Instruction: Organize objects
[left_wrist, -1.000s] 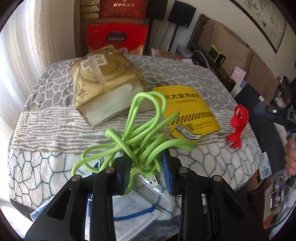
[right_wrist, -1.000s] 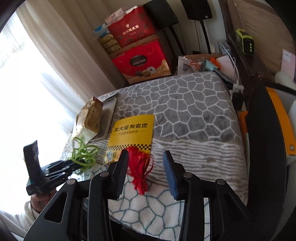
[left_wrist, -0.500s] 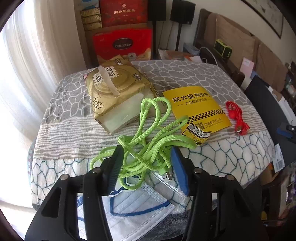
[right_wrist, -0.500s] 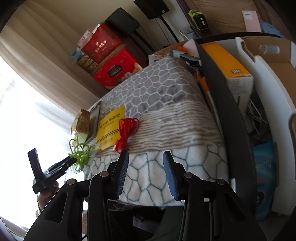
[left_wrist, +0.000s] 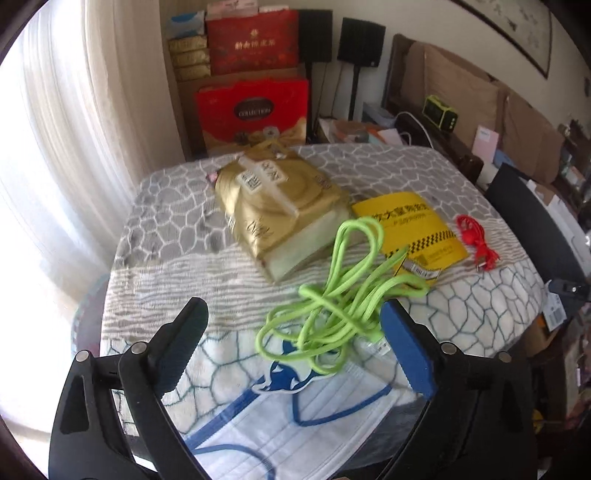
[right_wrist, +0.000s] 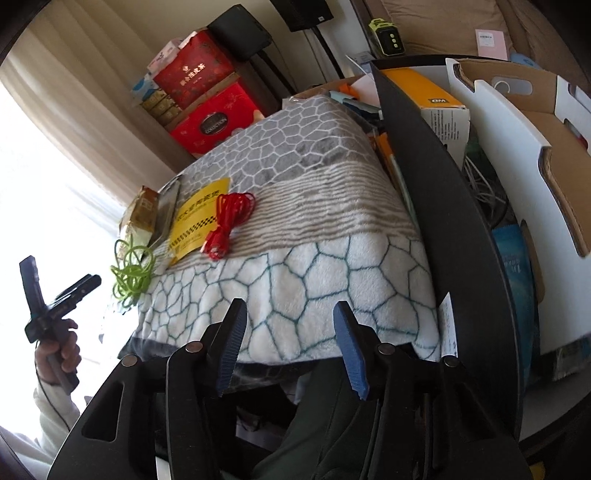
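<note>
A bright green cable (left_wrist: 340, 291) lies tangled on the blanket, partly over a white and blue face mask (left_wrist: 295, 417). My left gripper (left_wrist: 293, 310) hovers above and behind it, its jaws wide and still opening, touching nothing. A gold packet (left_wrist: 273, 199), a yellow booklet (left_wrist: 410, 225) and a coiled red cable (left_wrist: 476, 240) lie beyond. My right gripper (right_wrist: 290, 308) hangs off the table's near edge, its jaws opening with nothing between them. The red cable (right_wrist: 229, 221) is well ahead of it. A hand (right_wrist: 59, 347) holds the left gripper (right_wrist: 79, 286) beside the green cable (right_wrist: 131, 269).
The table is covered by a grey and white patterned blanket (left_wrist: 166, 229). Red gift boxes (left_wrist: 251, 110) are stacked behind it by the curtain. A black panel (right_wrist: 443, 206) and an open white carton (right_wrist: 517, 147) crowd the table's right side.
The left gripper let go of the green cable, opened wide and drew back and up. The right gripper pulled back from the red cable to the table's edge, widening its jaws.
</note>
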